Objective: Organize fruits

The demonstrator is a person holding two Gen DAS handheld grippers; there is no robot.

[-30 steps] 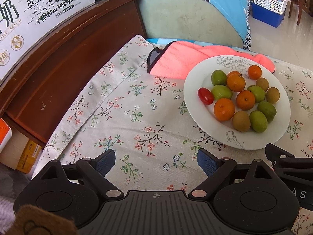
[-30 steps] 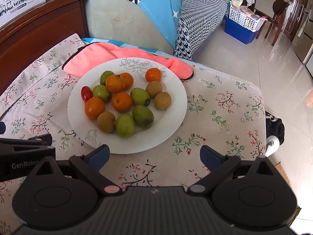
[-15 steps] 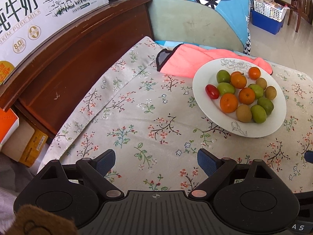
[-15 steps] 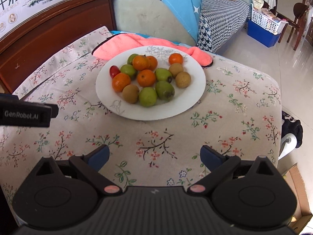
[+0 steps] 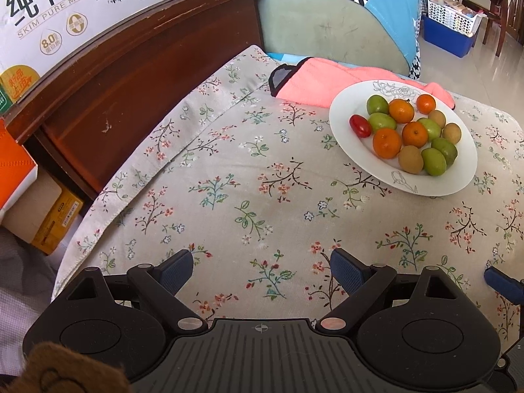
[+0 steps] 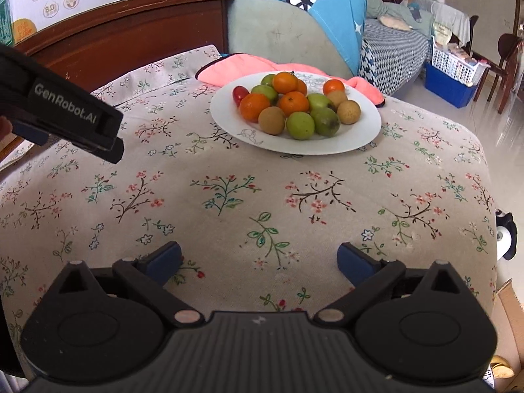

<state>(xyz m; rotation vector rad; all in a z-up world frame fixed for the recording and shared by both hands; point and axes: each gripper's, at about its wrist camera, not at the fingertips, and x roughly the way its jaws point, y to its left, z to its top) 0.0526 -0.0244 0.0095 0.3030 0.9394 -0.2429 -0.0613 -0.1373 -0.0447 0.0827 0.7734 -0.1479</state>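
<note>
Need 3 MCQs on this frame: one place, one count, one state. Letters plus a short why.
1. Where does the cherry tomato lie?
A. on the white plate, at the left edge of the fruit pile
B. on the tablecloth
C. on the pink cloth

2. How many orange citrus fruits are on the plate?
A. two
B. four
C. six

3. How do the jaws of the left gripper and right gripper stand?
A. both open, holding nothing
B. left shut on a fruit
C. both shut

Answers:
1 A, it sits inside the rim.
2 B, four show in both views.
3 A, tablecloth shows between each pair of fingers.
</note>
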